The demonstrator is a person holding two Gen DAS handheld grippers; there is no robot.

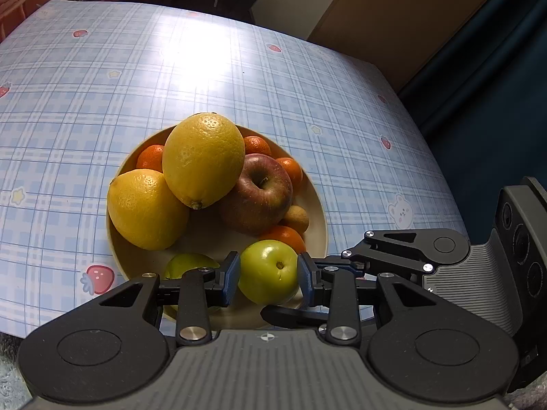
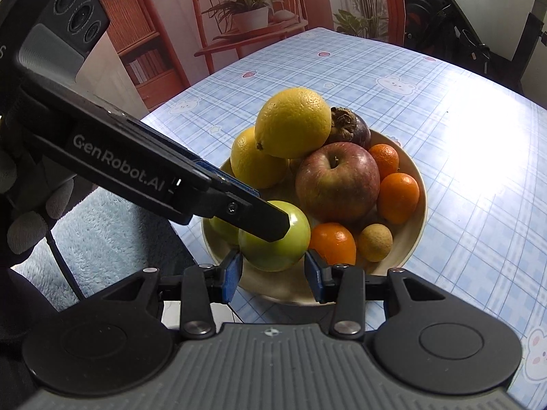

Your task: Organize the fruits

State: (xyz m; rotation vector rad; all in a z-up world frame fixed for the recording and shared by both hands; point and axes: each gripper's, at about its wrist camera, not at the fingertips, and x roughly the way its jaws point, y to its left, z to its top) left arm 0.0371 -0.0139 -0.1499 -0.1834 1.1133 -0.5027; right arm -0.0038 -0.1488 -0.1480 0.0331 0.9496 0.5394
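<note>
While the left gripper (image 1: 267, 278) clamped the green apple (image 1: 267, 271) at the plate's near rim (image 1: 218, 321), the right gripper (image 2: 273, 278) stood open alongside.

A table under a blue plaid cloth (image 1: 307, 109) printed with strawberries and bears catches bright glare near 12 o'clock. At 11 o'clock stand a red chair (image 2: 246, 10) bearing a potted plant (image 2: 251, 7) and a bookshelf (image 2: 143, 41); fluffy blue rug (image 2: 102, 239) at 8
</note>
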